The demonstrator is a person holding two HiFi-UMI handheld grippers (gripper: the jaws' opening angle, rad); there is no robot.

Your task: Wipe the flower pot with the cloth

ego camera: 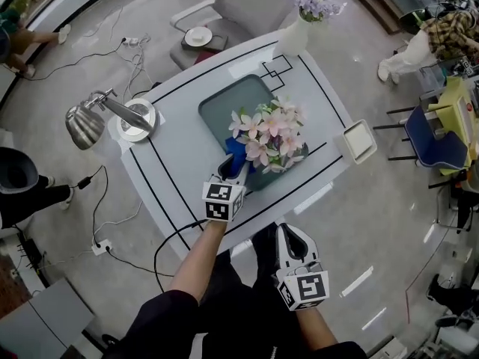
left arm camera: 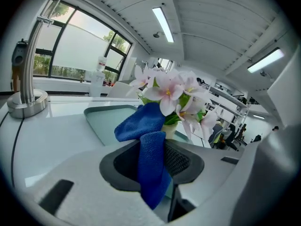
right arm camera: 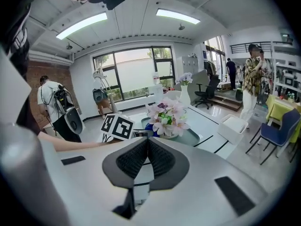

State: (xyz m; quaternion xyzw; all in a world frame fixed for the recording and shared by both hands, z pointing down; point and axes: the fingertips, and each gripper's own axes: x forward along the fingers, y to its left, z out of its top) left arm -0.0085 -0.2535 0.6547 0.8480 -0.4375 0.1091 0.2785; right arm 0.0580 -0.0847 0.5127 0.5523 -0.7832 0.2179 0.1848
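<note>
Cloth, clamped in left gripper jaws, stretches toward flower pot; right gripper closed.

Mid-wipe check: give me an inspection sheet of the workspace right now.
Surface: white table, green tray at its middle.
Job's things: flower pot on the tray; blue cloth up by it.
Clutter: desk lamp, white vase, white dish.
Grippers: left gripper shut on the blue cloth; right gripper shut, empty, held off the table.
Cables: black cable at the near table edge; wires on the floor.
Surroundings: office chair; person standing by.
</note>
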